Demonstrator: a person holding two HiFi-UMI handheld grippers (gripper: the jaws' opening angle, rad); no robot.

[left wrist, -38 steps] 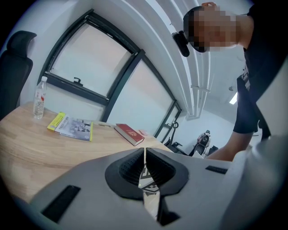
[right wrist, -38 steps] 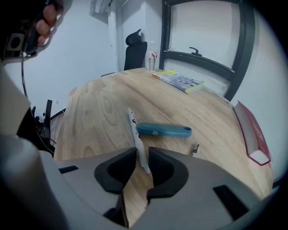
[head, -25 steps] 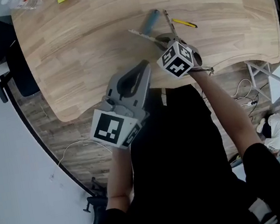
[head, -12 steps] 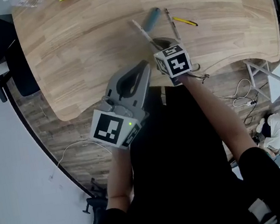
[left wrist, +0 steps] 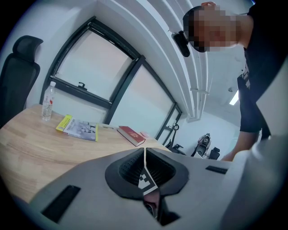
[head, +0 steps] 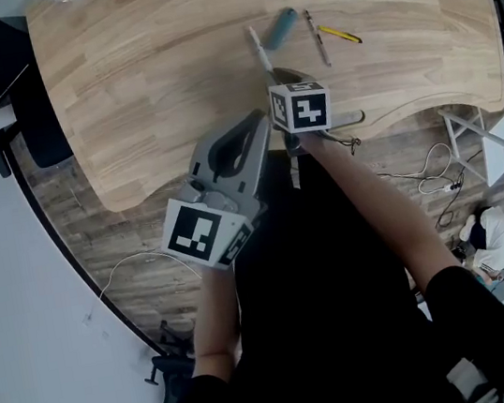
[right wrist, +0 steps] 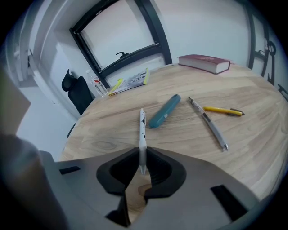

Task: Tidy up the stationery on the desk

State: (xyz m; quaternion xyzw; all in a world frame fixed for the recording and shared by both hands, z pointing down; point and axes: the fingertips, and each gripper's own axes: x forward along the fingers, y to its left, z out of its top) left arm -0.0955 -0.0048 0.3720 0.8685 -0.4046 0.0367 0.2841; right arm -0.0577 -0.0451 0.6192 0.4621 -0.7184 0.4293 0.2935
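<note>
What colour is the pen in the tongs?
White pen with black marks; best in right gripper view.

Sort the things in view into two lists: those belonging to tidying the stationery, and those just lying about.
Job in hand: white pen, teal case, grey pen, yellow pen, desk.

Lying about: red book, yellow booklet, water bottle, office chair.

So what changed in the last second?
The right gripper rolled over, its jaws just closing tighter on the white pen, which swung from pointing leftward to pointing straight away across the desk. The left gripper, shut and empty, the teal case, grey pen, yellow pen and red book stayed put.
</note>
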